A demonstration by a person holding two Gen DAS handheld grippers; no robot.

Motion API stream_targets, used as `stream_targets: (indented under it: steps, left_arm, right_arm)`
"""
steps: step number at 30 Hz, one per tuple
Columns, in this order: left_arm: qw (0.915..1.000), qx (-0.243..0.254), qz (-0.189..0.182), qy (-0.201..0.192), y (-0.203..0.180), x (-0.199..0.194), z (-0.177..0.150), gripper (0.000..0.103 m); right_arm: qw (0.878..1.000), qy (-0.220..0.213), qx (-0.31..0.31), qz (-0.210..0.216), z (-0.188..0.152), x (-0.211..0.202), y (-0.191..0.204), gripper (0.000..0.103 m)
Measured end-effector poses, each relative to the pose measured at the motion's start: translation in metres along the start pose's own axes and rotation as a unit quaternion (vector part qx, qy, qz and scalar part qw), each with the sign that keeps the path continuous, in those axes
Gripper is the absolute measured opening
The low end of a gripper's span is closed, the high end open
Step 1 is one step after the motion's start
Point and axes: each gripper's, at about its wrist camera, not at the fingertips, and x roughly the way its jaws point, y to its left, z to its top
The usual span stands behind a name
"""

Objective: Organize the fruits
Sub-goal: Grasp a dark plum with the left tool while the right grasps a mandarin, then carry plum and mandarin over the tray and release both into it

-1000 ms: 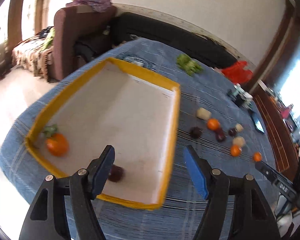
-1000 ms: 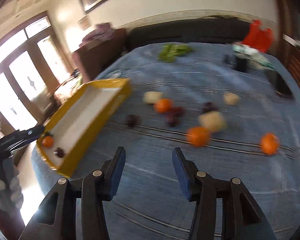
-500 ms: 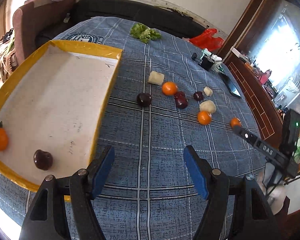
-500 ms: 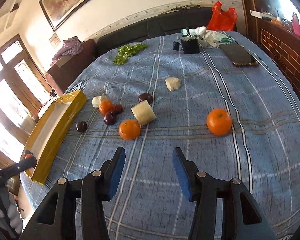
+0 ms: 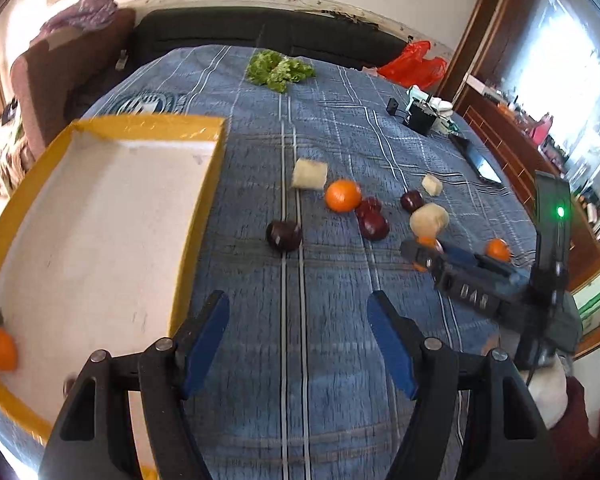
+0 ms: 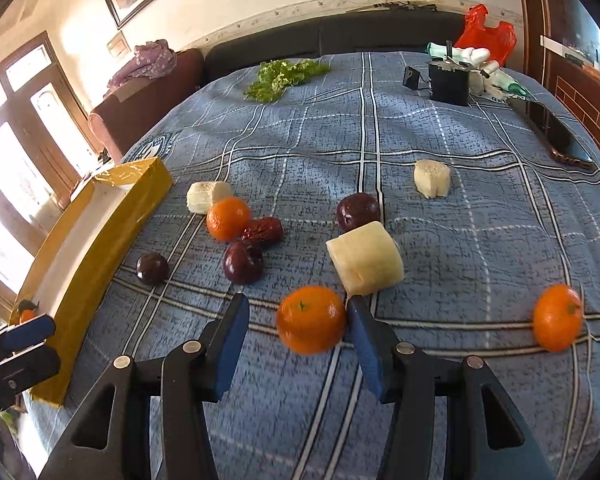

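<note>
four oranges (image 6: 311, 325), four dark plums (image 6: 243, 261), three pale chunks (image 6: 365, 258), one date (image 6: 263, 231), one tray (image 5: 100, 208).

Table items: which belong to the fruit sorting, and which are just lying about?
Job:
yellow tray
oranges
dark plums
pale fruit chunks
right gripper, open around an orange

Lying about:
lettuce
phone
red bag
black box

Left gripper (image 5: 298, 344), right gripper (image 6: 296, 342): black frames, silver screws, blue-padded jaws

Blue plaid table (image 6: 480, 248) with yellow tray (image 6: 112, 224), scattered fruit, lettuce (image 6: 284, 74), phone (image 6: 550, 128).
</note>
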Motion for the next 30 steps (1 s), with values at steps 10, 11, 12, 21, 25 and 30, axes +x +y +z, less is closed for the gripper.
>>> stream_targets:
  steps: [10,11,12,21,25,30]
  left_arm:
    - [0.9971,0.041,0.053,0.035,-0.009,0.079,0.039,0.068]
    - [0.9964,0.043,0.061,0.039,-0.009,0.085,0.039,0.064]
    - [0.995,0.053,0.078,0.034,-0.011,0.087,0.038,0.059]
    - [0.9976,0.032,0.06,0.017,-0.012,0.078,0.025,0.028]
    - [0.9986,0.014,0.051,0.002,-0.011,0.055,0.02,0.028]
    - [0.9963,0.003,0.081,-0.027,-0.002,0.017,0.015,0.028]
  right_arm:
    - [0.999,-0.003,0.032,0.034,0.001,-0.001,-0.013,0.038]
    - [0.999,-0.003,0.033,0.035,0.0,-0.001,-0.013,0.038]
    - [0.999,-0.002,0.033,0.036,0.0,-0.001,-0.014,0.038]
    - [0.999,-0.004,0.025,0.029,0.0,-0.003,-0.011,0.039]
    - [1.0,-0.008,0.008,0.023,-0.003,-0.007,-0.004,0.039]
    - [0.999,-0.02,-0.011,0.047,-0.007,-0.016,0.006,0.039]
